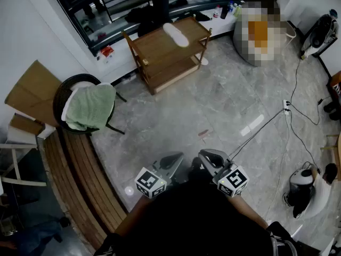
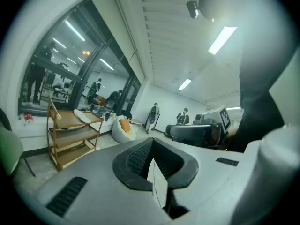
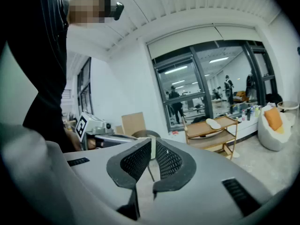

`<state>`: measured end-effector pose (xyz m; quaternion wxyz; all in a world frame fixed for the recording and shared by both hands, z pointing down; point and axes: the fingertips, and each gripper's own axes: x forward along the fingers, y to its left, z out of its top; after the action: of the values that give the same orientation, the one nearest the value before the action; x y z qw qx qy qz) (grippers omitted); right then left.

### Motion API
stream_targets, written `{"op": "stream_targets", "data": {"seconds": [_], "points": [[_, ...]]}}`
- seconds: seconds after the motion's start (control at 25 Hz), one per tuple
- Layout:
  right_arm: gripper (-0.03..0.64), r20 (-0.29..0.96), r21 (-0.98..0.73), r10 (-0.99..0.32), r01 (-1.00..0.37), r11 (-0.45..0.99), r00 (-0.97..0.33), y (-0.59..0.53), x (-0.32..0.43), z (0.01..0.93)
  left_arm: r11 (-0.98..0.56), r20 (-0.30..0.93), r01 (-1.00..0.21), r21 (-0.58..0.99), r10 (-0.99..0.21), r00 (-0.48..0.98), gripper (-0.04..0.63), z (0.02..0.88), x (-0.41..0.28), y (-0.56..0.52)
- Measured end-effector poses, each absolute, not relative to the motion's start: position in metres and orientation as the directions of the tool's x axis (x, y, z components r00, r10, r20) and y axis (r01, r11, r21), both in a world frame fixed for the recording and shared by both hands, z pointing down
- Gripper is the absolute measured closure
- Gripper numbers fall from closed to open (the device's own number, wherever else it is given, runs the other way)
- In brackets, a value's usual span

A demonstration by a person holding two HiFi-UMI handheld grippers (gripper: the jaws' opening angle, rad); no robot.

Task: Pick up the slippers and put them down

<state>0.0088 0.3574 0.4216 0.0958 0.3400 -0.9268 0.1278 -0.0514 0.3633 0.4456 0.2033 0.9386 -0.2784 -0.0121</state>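
Two claws are in view, both held low and close to the person's body in the head view. The left claw (image 2: 152, 146) is closed with nothing between its pads, and the right claw (image 3: 153, 146) is closed and empty too. They sit side by side, near each other but apart, and each carries one marker cube.

One white slipper (image 1: 176, 34) lies flat on the top shelf of a single wooden rack (image 1: 160, 63) with three shelves, which stands at the far side of the room, well apart from the claws. One more pale shape (image 1: 204, 61) lies on the floor just beside the rack's right foot; it may be a second slipper, but it is too small to tell.

Between the claws and the rack stretches grey marble floor (image 1: 176, 111), with one small reddish scrap (image 1: 204, 133) lying on it. To the left stand one dark chair (image 1: 66, 89) draped with one green towel (image 1: 90, 108), one cardboard sheet (image 1: 32, 89) leaning on the wall, and a curved slatted wooden bench (image 1: 80, 180). To the right, one power strip (image 1: 286, 106) with cables trailing from it lies on the floor. One white beanbag (image 2: 123, 128) sits right of the rack
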Motion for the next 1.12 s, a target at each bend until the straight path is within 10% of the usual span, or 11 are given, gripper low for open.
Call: {"op": "stream_targets", "data": {"seconds": [1.12], "points": [[0.578, 0.140, -0.074, -0.812, -0.824, 0.562, -0.567, 0.312, 0.102, 0.405, -0.541, 0.223, -0.802, 0.252, -0.774, 0.592, 0.584, 0.438, -0.064, 0.329]]}}
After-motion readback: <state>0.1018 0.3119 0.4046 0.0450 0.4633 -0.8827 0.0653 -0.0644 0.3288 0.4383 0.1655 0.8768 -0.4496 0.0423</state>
